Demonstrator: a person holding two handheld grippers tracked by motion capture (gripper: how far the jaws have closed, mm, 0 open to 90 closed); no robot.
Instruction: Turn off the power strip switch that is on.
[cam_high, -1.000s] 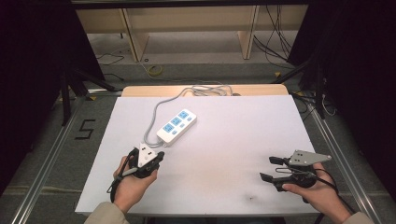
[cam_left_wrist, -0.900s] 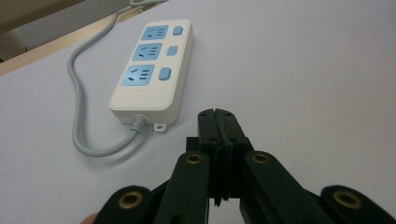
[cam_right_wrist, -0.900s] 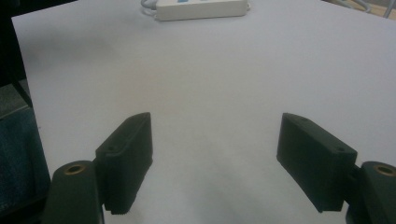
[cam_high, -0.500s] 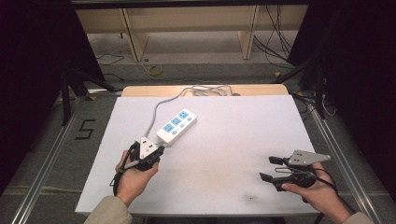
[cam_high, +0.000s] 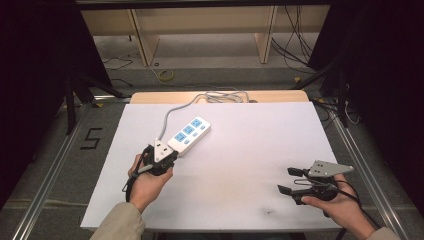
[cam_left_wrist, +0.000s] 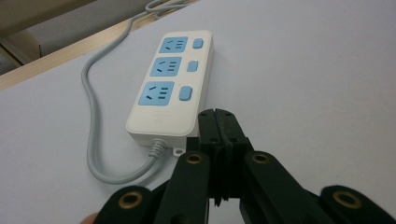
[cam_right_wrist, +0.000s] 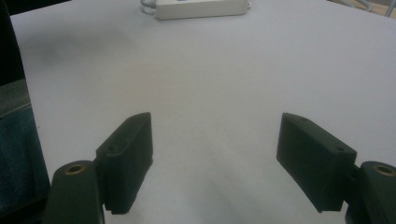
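A white power strip (cam_high: 192, 131) with three blue sockets and blue switches lies left of centre on the white tabletop (cam_high: 250, 150). Its grey cable (cam_high: 172, 114) runs off the far edge. My left gripper (cam_high: 170, 152) is at the strip's near end, where the cable comes out. In the left gripper view its jaws are pressed together with nothing between them, and the left gripper (cam_left_wrist: 219, 116) points at the power strip (cam_left_wrist: 173, 88) just ahead. My right gripper (cam_high: 290, 181) rests near the front right, wide open and holding nothing. The right gripper (cam_right_wrist: 215, 140) faces bare table, with the power strip (cam_right_wrist: 201, 8) far off.
Beyond the far edge a wooden strip (cam_high: 150, 97) borders the table, and the coiled cable (cam_high: 222, 96) lies on it. Wooden shelf legs (cam_high: 140, 35) stand on the floor behind. Metal rails (cam_high: 55, 170) run along both sides, and a "5" (cam_high: 91, 138) is marked on the floor.
My left hand has moved forward and slightly right, bringing its shut gripper up to the strip's near end. The right hand and the strip have stayed still.
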